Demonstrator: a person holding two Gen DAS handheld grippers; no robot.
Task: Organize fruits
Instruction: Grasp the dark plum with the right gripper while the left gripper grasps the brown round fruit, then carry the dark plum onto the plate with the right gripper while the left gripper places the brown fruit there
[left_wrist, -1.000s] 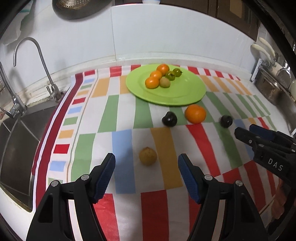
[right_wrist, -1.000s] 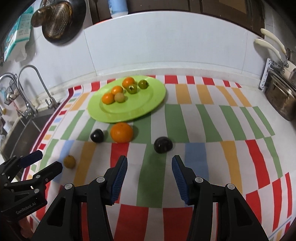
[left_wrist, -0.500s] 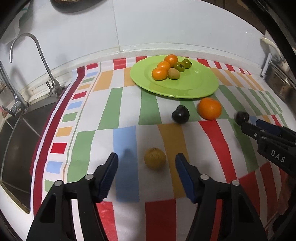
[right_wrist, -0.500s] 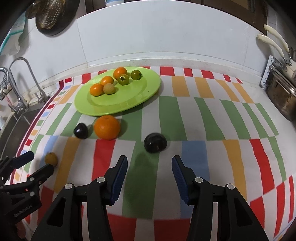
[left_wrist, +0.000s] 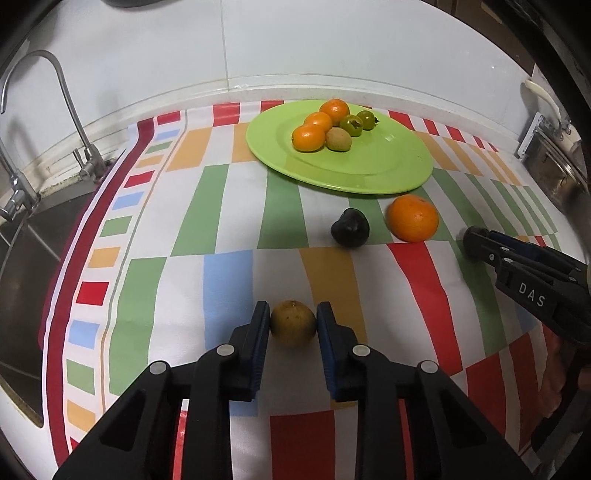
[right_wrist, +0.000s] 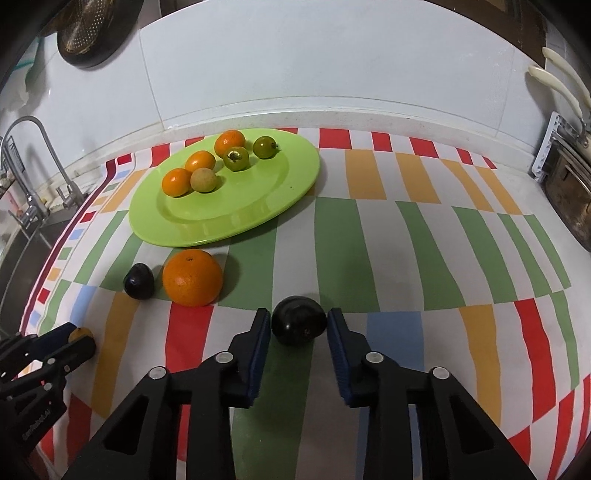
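A green plate (left_wrist: 369, 173) (right_wrist: 258, 199) at the back of the striped cloth holds several small oranges, green tomatoes and a kiwi. My left gripper (left_wrist: 293, 323) is shut on a brownish-yellow round fruit (left_wrist: 293, 328) that rests on the cloth. My right gripper (right_wrist: 298, 325) has closed in around a dark plum (right_wrist: 298, 321); the pads touch or nearly touch its sides. A big orange (left_wrist: 412, 218) (right_wrist: 192, 277) and a second dark plum (left_wrist: 349, 232) (right_wrist: 138, 280) lie in front of the plate.
A sink (left_wrist: 26, 251) with a tap (left_wrist: 70, 110) lies left of the cloth. A metal rack (right_wrist: 565, 184) stands at the right edge. A white tiled wall runs behind the counter. The right gripper's body shows in the left wrist view (left_wrist: 528, 284).
Both grippers moved forward and down and closed: the left onto the brownish-yellow fruit, the right around the dark plum. The other fruits have not moved.
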